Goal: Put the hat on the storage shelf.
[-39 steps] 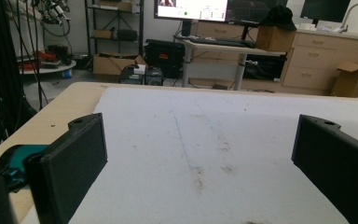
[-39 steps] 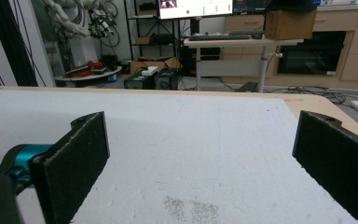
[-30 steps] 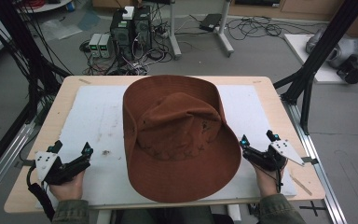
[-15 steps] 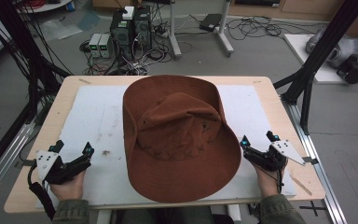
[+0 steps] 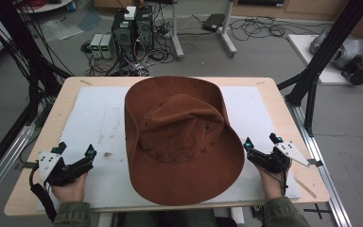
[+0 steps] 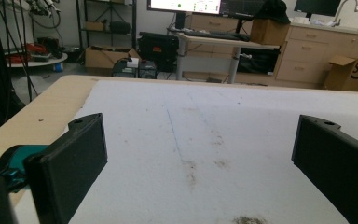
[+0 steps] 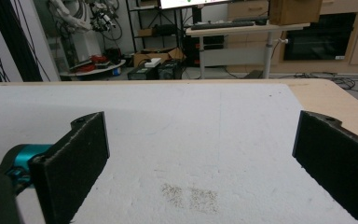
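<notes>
A big brown wide-brimmed hat (image 5: 184, 137) lies crown up in the middle of the white foam mat (image 5: 99, 118); its brim reaches the mat's front edge. My left gripper (image 5: 76, 148) rests near the table's front left corner, a short way left of the brim, open with nothing between its jaws. In the left gripper view the left gripper (image 6: 200, 154) stands wide apart over bare, stained mat (image 6: 191, 121). My right gripper (image 5: 262, 140) sits just right of the brim, also open and holding nothing. Its own view shows the right gripper (image 7: 200, 154) spread over bare mat (image 7: 186, 140).
The mat covers most of a wooden table (image 5: 56, 109). Black frame posts (image 5: 319, 56) stand at the table's right and left sides. Computer boxes and cables (image 5: 132, 28) lie on the floor beyond the far edge. A small dirt speck (image 5: 107, 154) marks the mat beside the left gripper.
</notes>
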Tool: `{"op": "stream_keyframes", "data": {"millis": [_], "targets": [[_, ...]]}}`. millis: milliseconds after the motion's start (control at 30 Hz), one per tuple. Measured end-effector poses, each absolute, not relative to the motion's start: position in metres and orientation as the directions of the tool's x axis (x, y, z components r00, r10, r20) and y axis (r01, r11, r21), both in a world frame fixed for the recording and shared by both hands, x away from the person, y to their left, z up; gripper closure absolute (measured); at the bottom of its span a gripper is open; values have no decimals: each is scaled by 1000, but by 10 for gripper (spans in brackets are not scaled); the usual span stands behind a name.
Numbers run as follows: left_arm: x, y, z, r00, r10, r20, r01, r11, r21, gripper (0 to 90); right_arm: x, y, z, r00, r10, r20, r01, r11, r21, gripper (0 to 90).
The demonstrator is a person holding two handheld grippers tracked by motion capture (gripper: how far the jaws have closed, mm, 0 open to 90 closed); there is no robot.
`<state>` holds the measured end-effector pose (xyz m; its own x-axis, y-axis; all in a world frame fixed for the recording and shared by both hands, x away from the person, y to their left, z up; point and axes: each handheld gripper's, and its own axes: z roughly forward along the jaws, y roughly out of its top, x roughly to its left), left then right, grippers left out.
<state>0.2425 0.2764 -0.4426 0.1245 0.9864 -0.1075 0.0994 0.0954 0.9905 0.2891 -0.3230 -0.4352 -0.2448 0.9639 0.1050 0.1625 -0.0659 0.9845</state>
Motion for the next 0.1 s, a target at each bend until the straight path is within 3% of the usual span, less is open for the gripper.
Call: {"op": "stream_keyframes", "data": {"millis": [100], "targets": [[243, 276, -443, 126, 986, -107, 104, 94, 990, 36, 290, -323, -436, -245, 963, 110, 169, -69, 983, 28]]}}
